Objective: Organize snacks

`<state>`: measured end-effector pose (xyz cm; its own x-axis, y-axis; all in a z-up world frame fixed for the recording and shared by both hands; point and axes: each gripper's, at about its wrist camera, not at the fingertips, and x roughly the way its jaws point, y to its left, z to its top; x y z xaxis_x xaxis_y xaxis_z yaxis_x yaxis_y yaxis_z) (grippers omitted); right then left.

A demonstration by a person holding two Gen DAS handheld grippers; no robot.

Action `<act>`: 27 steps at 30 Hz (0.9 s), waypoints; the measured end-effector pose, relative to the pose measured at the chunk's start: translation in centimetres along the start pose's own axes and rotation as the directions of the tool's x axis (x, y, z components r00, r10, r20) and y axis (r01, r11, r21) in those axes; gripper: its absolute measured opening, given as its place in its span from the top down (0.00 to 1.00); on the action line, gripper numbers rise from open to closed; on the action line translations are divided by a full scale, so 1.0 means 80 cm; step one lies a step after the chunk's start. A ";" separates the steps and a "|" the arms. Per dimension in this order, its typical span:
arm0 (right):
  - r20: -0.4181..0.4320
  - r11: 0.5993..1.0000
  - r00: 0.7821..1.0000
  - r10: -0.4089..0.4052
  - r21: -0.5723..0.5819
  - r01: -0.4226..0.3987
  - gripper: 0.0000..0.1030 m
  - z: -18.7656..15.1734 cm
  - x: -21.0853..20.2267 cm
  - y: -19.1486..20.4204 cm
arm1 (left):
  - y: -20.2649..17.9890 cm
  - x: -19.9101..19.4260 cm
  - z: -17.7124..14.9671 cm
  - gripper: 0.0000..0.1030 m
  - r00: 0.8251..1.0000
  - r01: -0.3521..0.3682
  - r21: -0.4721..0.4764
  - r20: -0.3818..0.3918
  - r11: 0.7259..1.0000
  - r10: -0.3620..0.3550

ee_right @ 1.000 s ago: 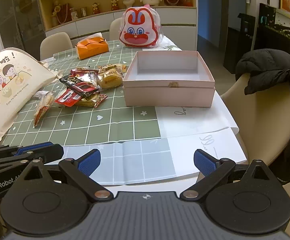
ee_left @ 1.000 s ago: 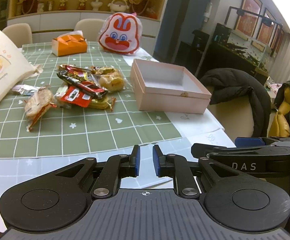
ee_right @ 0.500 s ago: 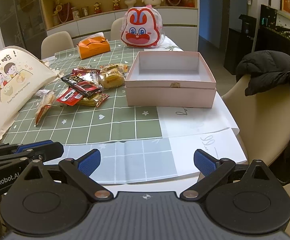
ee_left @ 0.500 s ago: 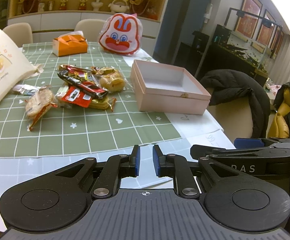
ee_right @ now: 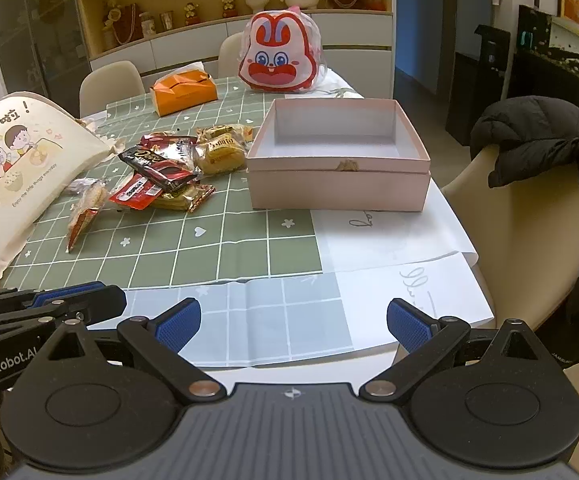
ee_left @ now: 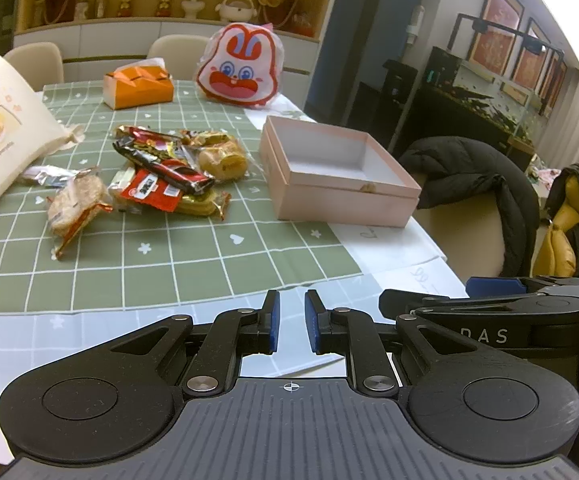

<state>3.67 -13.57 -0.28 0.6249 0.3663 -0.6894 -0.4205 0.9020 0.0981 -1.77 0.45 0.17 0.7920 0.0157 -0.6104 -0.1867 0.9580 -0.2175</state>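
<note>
Snack pile [ee_left: 157, 176]: the wrapped snacks lie heaped on the green checked cloth [ee_left: 177, 256], left of the pink box [ee_left: 341, 196] and near it, not touching; none is in the box yet.
Pink box: open and empty, at the right edge of the cloth, partly on the white paper [ee_right: 389, 236].
Risk, overlap: the dark chocolate bar [ee_right: 157, 166] lies across the red packet [ee_right: 135, 192]; if I pull the lower one first, I judge the rest will slide or scatter.
Risk, crushing: the round cake in clear wrap [ee_left: 75, 202] and the yellow pastries [ee_right: 221, 152] look soft, so a hard squeeze would probably flatten them.
Risk, slip: the wrappers look glossy and loose; pinching only a film edge may let one drop short of the box.
Risk, box: it sits near the table's right side, so a nudge from my tongs could push it on the paper toward the edge.
Left tongs [ee_left: 291, 322]: clenched on nothing, blue pads nearly together, only a narrow slit between them.
Right tongs [ee_right: 293, 320]: released, pads spread wide, nothing between them.
Pose: I hold both sets low over the near table edge, side by side, tilted down toward the cloth, well short of the snacks.
Next move, as I judge it: reach with the open right tongs for the topmost bar.
</note>
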 end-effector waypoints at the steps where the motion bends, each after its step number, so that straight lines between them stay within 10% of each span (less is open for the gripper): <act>1: -0.001 1.000 1.000 0.000 -0.001 0.000 0.03 0.000 0.000 0.000 | 0.000 0.000 0.000 0.83 1.000 -0.001 -0.001 0.000 1.000 0.001; 27: 0.000 1.000 1.000 -0.003 -0.006 0.003 0.03 0.001 0.002 0.003 | 0.003 0.005 0.003 0.83 1.000 0.008 -0.001 -0.004 1.000 -0.008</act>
<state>3.74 -13.32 -0.29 0.6260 0.3632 -0.6901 -0.4221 0.9019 0.0918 -1.37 0.74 0.02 0.7914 0.0069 -0.6113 -0.1807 0.9579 -0.2231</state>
